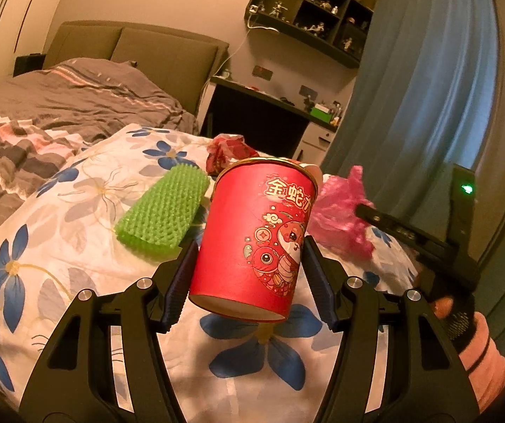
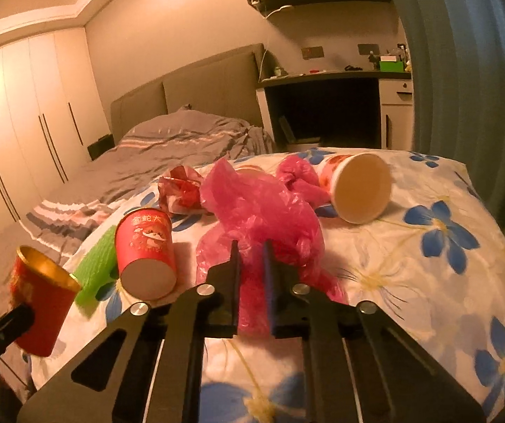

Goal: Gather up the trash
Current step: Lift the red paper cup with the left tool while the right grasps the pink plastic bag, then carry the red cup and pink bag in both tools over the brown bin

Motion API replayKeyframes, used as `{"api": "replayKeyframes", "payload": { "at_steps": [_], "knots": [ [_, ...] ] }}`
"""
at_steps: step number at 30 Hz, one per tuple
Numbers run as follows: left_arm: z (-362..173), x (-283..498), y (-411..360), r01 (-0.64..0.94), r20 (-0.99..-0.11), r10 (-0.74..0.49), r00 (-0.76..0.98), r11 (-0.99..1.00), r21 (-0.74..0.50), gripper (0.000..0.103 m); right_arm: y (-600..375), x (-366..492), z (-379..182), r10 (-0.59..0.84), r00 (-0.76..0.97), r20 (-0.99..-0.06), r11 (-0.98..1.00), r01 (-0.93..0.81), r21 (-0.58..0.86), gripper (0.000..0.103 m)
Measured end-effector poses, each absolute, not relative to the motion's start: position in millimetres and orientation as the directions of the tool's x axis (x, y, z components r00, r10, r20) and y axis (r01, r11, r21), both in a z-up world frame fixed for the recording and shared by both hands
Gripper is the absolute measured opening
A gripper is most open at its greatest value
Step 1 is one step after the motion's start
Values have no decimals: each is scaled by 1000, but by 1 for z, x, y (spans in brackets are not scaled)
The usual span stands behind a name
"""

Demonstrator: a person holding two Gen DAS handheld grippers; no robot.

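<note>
My left gripper (image 1: 249,250) is shut on a red paper cup (image 1: 252,239) with a cartoon print, held slightly tilted above the floral quilt (image 1: 76,246). The same cup (image 2: 41,299) shows at the left edge of the right wrist view. My right gripper (image 2: 251,250) is shut on a crumpled pink plastic bag (image 2: 259,211), with the thin plastic pinched between the narrow jaws. From the left wrist view the bag (image 1: 337,211) lies just right of the held cup. A second red cup (image 2: 145,253) lies on its side left of the bag.
A green spiky mat (image 2: 95,268) lies by the fallen cup. A crumpled red wrapper (image 2: 182,190) and a larger white-bottomed cup (image 2: 358,187) on its side sit behind the bag. A grey striped duvet (image 2: 182,141), a desk (image 2: 323,77) and a blue curtain (image 2: 463,88) lie beyond.
</note>
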State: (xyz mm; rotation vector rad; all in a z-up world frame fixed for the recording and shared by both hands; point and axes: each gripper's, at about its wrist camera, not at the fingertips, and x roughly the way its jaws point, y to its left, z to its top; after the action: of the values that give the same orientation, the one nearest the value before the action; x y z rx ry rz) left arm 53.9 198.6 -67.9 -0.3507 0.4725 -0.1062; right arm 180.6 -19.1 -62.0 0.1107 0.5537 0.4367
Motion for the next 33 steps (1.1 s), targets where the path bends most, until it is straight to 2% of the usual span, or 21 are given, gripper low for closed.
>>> {"api": "replayKeyframes", "payload": {
  "at_steps": [8,33],
  "knots": [
    [-60,52,179,44,-414,-190,890,941,-336,59,-55,142,-47,442,788,-429,897,-374,236,9],
    [-44,61,80,203,-404,-299,865,943,-262,59,-156,88,-41,380,852,-360,915,-290,279,9]
  ]
}}
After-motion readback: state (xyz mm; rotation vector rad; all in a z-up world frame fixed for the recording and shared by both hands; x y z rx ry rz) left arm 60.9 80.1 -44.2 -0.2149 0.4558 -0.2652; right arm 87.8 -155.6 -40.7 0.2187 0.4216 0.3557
